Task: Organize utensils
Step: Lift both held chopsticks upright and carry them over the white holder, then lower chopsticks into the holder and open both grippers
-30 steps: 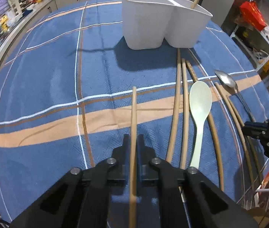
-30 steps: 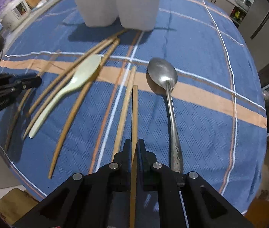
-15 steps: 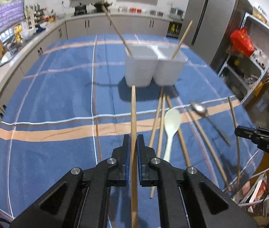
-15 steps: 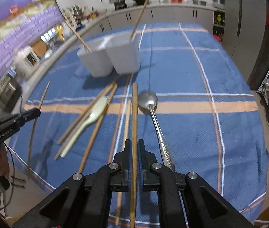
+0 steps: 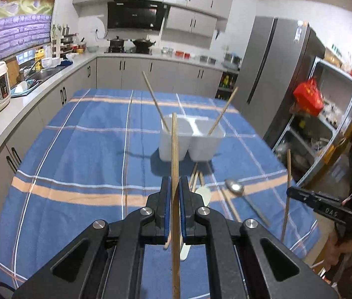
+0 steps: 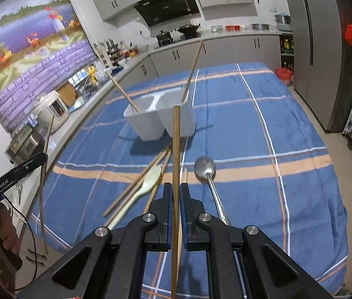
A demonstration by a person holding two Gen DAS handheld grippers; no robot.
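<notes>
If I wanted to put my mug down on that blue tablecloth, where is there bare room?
The tablecloth is bare left of the white holder, toward the counter, and behind it. It is also bare right of the metal spoon, toward the fridge side. It is crowded in front of the holder: loose chopsticks, the pale spoon and the metal spoon lie there.

Both grippers up, angled downward

Left gripper (image 5: 173,196) and right gripper (image 6: 175,196) each clamped tight on a chopstick — hands held apart, side by side.
</notes>
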